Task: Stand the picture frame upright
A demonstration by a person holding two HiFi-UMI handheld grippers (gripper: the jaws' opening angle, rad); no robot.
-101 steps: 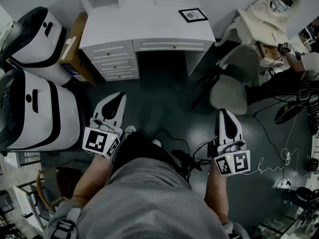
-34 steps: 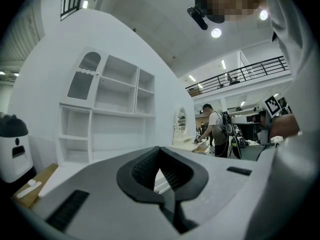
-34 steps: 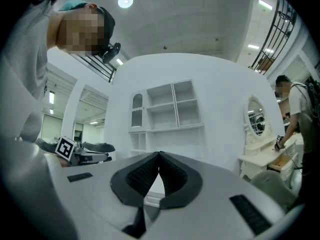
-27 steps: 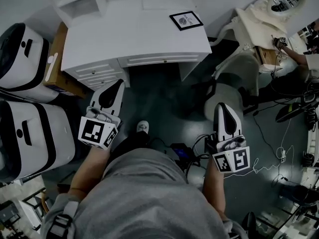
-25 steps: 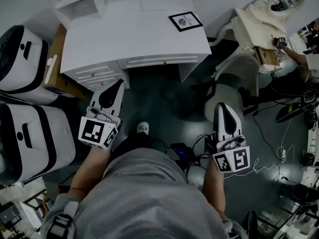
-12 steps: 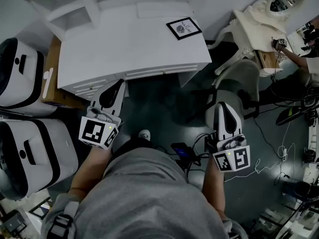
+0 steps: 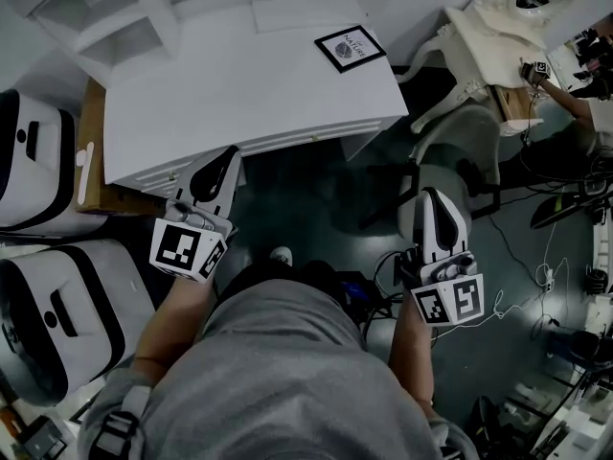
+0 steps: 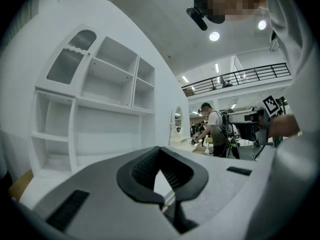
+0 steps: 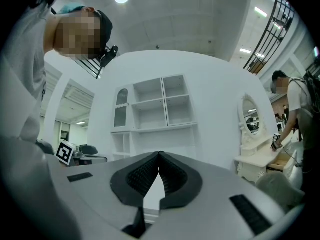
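Both claws are closed and empty. In the left gripper view the left gripper (image 8: 160,148) has its dark ribbed pads meeting at the tips with only the white desk behind them, and the right gripper view shows the right gripper (image 9: 159,154) the same way, tips together with nothing caught.

The thing I have to stand up, a small black-bordered picture frame with a white mat (image 7: 350,48), lies flat on the white wooden desk (image 7: 239,94), close to the far right corner of the tabletop. It sits askew to the tabletop's edges. It looks almost square from here, so I cannot pick out a long axis. Neither gripper view shows it.

From the head view, the left gripper (image 7: 226,154) sits at the tabletop's front edge towards the left. The right gripper (image 7: 432,195) hangs over the dark floor, off the front right corner, just beside a pale upholstered chair (image 7: 460,151). The frame lies ahead of both, inboard of the right gripper and off to the right of the left one. I judge the two about equally far from it, with the right hand having the straighter line. No grasp has begun. Next I would open that claw and reach for the frame's near edge.
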